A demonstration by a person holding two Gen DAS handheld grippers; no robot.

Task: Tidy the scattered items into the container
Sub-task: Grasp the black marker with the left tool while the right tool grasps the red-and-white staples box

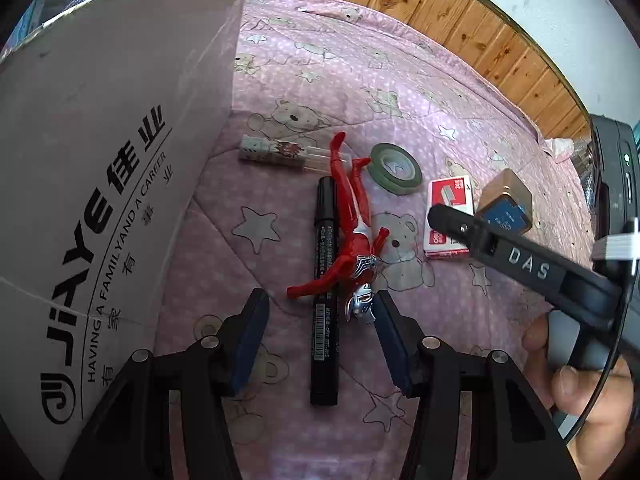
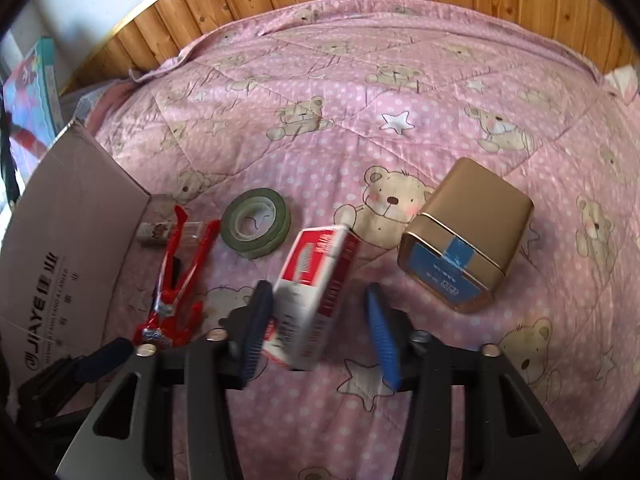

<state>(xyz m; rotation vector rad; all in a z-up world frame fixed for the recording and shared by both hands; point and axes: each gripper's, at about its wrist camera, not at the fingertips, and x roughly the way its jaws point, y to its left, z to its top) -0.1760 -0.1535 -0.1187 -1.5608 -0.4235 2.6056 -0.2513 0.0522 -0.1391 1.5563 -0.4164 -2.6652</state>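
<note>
The left gripper (image 1: 320, 334) hung low over a pink quilt (image 1: 400, 92) printed with bears and stars, its two blue-padded fingers (image 1: 252, 340) spread wide and holding nothing. Between them lay the lower half of a black marker (image 1: 325, 292), pointing straight away from the camera, and the silver head of a red toy figure (image 1: 352, 228) that sprawled across the marker with its legs towards a roll of green tape (image 1: 395, 168). A small printed tube with a clear end (image 1: 276, 152) rested beyond the marker, near the foot of the cardboard box (image 1: 100, 184), whose printed side wall filled the left of this view; the inside of the box could not be seen. To the right, a red-and-white staple box (image 1: 448, 220) lay on the quilt with a gold tin bearing a blue label (image 1: 506, 204) just beside it, both partly covered by the black arm of the right gripper (image 1: 520, 256), which a hand (image 1: 580, 384) gripped from below. In the right wrist view, the right gripper (image 2: 320, 332) stood open around the staple box (image 2: 316, 292): the left pad (image 2: 256, 332) was touching or nearly touching the box's side, while the right pad (image 2: 382, 336) stood clear of it, and the blurred, tilted box could not be judged as lifted or resting. The gold tin (image 2: 468, 236) lay on its side to the right, the green tape (image 2: 258, 224) and red figure (image 2: 180, 276) to the left, and the cardboard box (image 2: 72, 248) at the far left edge.
</note>
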